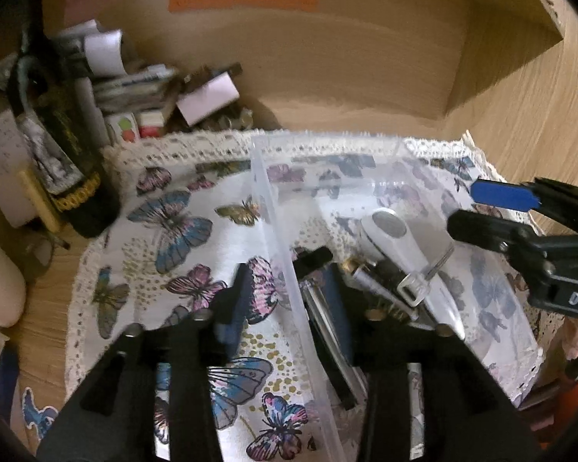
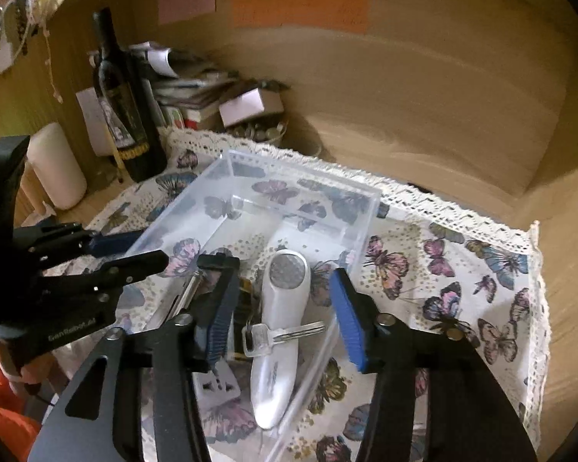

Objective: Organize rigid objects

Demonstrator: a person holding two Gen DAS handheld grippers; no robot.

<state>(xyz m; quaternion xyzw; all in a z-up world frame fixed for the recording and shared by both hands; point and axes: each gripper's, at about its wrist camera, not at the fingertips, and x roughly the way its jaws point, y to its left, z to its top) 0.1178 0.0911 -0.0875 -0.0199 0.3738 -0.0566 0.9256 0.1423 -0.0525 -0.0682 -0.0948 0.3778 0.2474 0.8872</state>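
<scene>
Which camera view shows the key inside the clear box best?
The right wrist view: the key lies fully visible across the white device in the clear box. The left wrist view shows the key blurred and smaller.

Wooden desk point(image 2: 558, 269) bears butterfly cloth point(image 2: 462, 269), wine bottle point(image 2: 123, 107), candle point(image 2: 57, 165).

We see the key point(image 2: 285, 334) lying across the shaver point(image 2: 279, 327) inside the bin point(image 2: 300, 177); the bottle point(image 2: 121, 100) stands at ten o'clock.
</scene>
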